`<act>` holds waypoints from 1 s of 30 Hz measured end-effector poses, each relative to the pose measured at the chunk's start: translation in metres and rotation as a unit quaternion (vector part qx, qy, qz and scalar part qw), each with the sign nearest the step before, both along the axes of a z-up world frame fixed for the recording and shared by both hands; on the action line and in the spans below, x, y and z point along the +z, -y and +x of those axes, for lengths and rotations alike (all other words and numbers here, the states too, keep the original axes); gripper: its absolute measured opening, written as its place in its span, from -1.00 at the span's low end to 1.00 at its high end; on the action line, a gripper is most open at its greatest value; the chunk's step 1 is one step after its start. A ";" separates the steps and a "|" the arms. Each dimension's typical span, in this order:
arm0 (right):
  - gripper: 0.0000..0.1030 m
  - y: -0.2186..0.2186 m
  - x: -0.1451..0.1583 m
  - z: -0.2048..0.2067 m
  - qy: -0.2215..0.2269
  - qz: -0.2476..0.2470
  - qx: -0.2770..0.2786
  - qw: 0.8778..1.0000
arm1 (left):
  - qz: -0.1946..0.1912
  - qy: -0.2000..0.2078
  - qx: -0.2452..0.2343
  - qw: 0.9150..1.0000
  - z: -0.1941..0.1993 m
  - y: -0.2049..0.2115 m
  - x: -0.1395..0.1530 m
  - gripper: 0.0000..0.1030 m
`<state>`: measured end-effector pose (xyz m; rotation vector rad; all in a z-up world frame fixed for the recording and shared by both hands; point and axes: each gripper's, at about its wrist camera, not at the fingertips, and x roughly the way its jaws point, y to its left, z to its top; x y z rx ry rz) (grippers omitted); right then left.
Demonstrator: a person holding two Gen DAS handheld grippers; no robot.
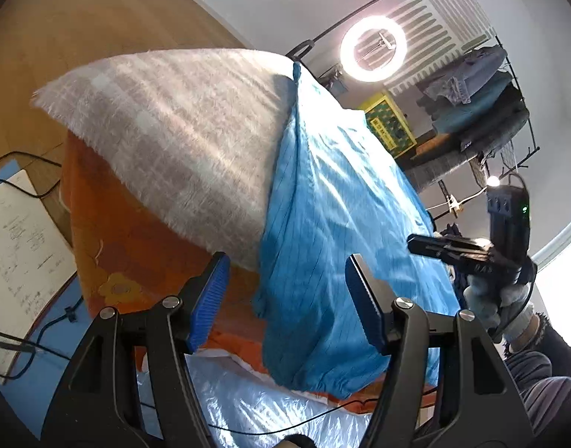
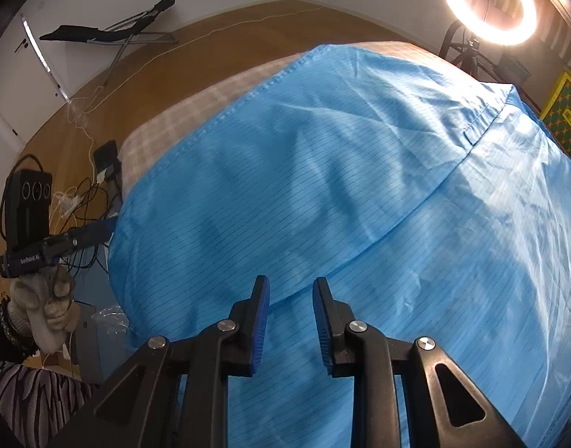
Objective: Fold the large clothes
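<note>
A large light-blue pinstriped garment (image 1: 341, 205) lies spread over the table, partly covering a white-grey plaid blanket (image 1: 166, 123) that rests on an orange flowered cloth (image 1: 128, 254). My left gripper (image 1: 285, 283) hovers open by the garment's near left edge, with nothing between its blue pads. In the right wrist view the garment (image 2: 323, 186) fills the frame, and a folded edge runs diagonally to the fingertips. My right gripper (image 2: 291, 291) points steeply down over that fold, its jaws narrowly apart with no cloth pinched. Each gripper shows in the other's view, the right gripper (image 1: 416, 242) and the left gripper (image 2: 99, 229), both held by gloved hands.
A ring light (image 1: 373, 48) and a rack of hanging clothes (image 1: 472, 89) stand behind the table. An open notebook (image 1: 16, 254) and cables (image 2: 80, 201) lie to the left. Crinkled clear plastic (image 1: 248, 403) sits below the front edge. A folding chair (image 2: 110, 33) stands on the wooden floor.
</note>
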<state>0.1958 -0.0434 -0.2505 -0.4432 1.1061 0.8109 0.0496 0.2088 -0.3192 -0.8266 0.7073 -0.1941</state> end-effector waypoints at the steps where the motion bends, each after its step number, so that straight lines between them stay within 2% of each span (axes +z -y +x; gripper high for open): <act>1: -0.54 -0.001 -0.003 0.000 -0.003 0.000 0.000 1.000 | 0.002 -0.001 -0.001 1.000 0.002 0.001 0.000 0.24; 2: -0.54 -0.003 -0.005 0.000 -0.006 -0.002 0.000 1.000 | 0.003 -0.002 -0.003 1.000 0.003 0.003 0.000 0.19; 6: -0.54 -0.007 -0.015 -0.003 -0.009 -0.014 0.004 1.000 | -0.004 -0.009 -0.015 1.000 0.010 0.009 -0.003 -0.38; 13: -0.53 -0.009 -0.021 -0.005 -0.010 -0.020 0.008 1.000 | 0.002 -0.017 -0.012 1.000 0.004 0.013 0.008 -0.76; 16: -0.53 -0.010 -0.021 -0.005 -0.010 -0.020 0.009 1.000 | 0.030 -0.003 -0.016 0.999 0.000 0.021 0.023 -0.83; 22: -0.51 -0.010 -0.022 -0.006 -0.008 -0.020 0.009 1.000 | 0.074 0.013 -0.028 0.997 0.006 0.034 0.038 -0.83; 24: -0.51 -0.009 -0.022 -0.006 -0.007 -0.019 0.010 1.000 | 0.071 0.008 -0.025 0.997 0.010 0.035 0.035 -0.81; 27: -0.51 -0.009 -0.021 -0.006 -0.006 -0.019 0.011 1.000 | 0.064 -0.002 -0.024 0.998 0.014 0.032 0.029 -0.66; 30: -0.51 -0.009 -0.021 -0.006 -0.006 -0.018 0.012 1.000 | 0.048 -0.003 -0.025 0.999 0.020 0.028 0.024 -0.66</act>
